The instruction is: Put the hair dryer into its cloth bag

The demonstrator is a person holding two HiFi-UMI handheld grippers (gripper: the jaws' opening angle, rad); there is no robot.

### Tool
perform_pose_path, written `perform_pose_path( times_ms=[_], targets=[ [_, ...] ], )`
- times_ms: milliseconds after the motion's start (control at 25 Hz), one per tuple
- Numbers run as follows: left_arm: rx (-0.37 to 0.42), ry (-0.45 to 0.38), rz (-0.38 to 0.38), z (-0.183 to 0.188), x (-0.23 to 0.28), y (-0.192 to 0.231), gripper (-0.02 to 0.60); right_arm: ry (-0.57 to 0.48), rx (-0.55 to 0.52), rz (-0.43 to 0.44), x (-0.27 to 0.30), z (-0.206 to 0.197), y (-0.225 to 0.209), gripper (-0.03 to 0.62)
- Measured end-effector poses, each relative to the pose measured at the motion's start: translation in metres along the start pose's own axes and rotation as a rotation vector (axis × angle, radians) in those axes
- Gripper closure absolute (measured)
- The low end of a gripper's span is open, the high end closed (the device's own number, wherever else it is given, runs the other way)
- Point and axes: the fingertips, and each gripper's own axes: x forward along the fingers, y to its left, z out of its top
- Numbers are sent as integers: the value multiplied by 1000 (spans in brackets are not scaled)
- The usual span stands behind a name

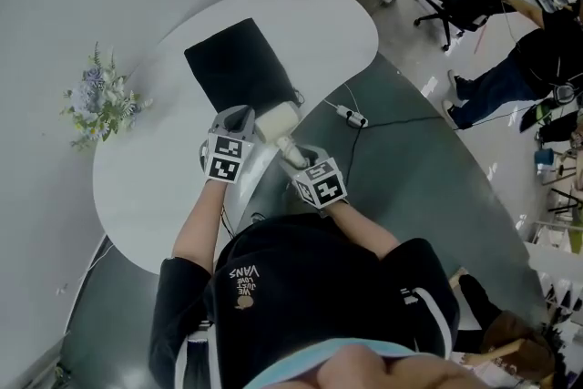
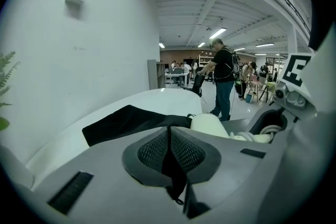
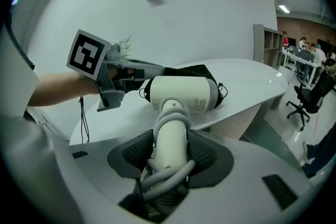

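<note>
Black fabric is sitting pinched between the fingers (image 2: 152, 152) of the left gripper (image 2: 169, 136), which are pressed together on the near edge of the cloth bag (image 2: 126, 120). The rest of the bag is lying flat on the white worktop (image 1: 301, 14), stretching away from the person.

The right gripper (image 3: 170, 139) is clamping its fingers (image 3: 206, 150) on the handle (image 3: 172, 134) of the cream hair dryer (image 3: 184, 94), with the grey cord (image 3: 168, 176) wound round that handle and bunching between the pads. The dryer is hanging just above the worktop at the bag's near end. Its handle is pointing back toward the person and its barrel is lying crosswise, roughly along the bag's near edge.

In the right gripper view black cloth is showing above and at both ends of the barrel. Whether the head is already entering the mouth or only resting against it, I cannot tell.

The coming move is probably turning on this: the bag's opening is lying straight ahead of the dryer's head, beyond the right gripper, while the left gripper is holding the edge just to the left of the barrel. The right hand is likely the one pushing forward, head first and handle trailing. The left is likely lifting the pinched edge so that the mouth is gaping wide enough for the barrel's full length.
</note>
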Motion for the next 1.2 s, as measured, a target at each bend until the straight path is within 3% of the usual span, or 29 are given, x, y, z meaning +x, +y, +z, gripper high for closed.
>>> perform_pose_path(
  times_ms=[280, 600, 1200],
  targets=[
    [71, -44, -18, 19, -13, -21, 548, 22, -27, 31, 12, 1, 11, 377],
    [100, -28, -40, 15, -20, -29, 548, 38, -81, 58, 34, 28, 4, 376],
    [-4, -79, -42, 22, -24, -28, 548, 58, -152, 108, 74, 77, -12, 376]
  ],
)
